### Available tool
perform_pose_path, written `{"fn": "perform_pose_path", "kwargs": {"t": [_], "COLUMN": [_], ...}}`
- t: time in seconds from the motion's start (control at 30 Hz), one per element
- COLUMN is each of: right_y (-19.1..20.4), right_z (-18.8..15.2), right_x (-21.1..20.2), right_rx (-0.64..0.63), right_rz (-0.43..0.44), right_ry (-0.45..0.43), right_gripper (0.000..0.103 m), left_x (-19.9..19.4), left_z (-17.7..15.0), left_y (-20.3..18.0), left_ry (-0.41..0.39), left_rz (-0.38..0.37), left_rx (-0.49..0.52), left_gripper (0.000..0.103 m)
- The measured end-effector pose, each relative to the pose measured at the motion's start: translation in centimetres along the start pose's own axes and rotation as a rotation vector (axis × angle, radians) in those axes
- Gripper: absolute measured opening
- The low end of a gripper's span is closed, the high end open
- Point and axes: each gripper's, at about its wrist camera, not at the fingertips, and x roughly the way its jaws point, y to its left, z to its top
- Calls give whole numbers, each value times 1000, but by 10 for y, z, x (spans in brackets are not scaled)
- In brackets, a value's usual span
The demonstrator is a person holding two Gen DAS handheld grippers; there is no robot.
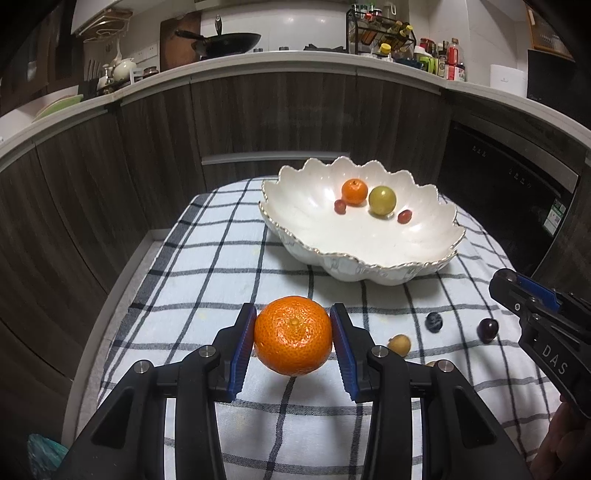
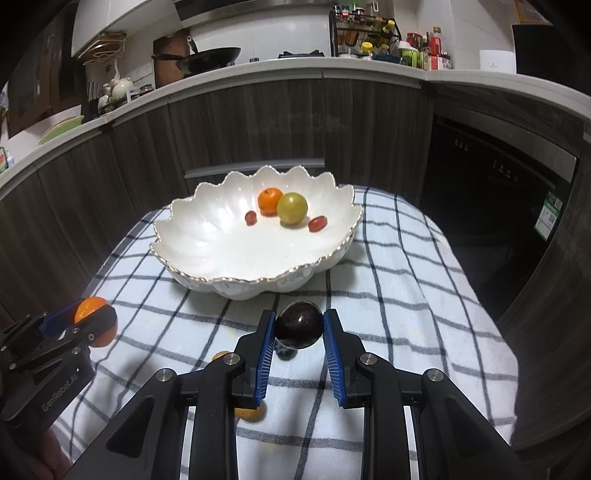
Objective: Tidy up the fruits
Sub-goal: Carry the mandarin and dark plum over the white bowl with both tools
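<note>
Both wrist views look down obliquely from close range, toward twelve o'clock; both share the scalloped bowl (image 1: 364, 236) (image 2: 255, 254) and checked cloth (image 1: 207, 280) (image 2: 399, 295).

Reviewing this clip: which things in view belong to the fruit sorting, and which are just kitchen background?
Job:
left gripper shut on large orange
right gripper shut on dark plum
scalloped white bowl holding a few fruits
loose small fruits on checked cloth

Background:
wok
spice rack
teapot
</note>
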Motion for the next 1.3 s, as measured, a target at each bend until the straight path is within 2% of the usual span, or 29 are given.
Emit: {"fn": "perform_pose_path", "kwargs": {"t": [0.5, 1.3], "right_y": [-1, 9], "right_z": [24, 100], "right_x": [-14, -9], "right_rx": [-5, -45], "right_rz": [9, 28], "right_ry": [-37, -142], "right_gripper": [28, 28], "left_x": [-12, 2], "left_z": [31, 100], "left_y": [-5, 2], "left_ry": [-31, -88], "left_rz": [13, -1], "left_rx": [7, -23], "left_gripper": [41, 41]}}
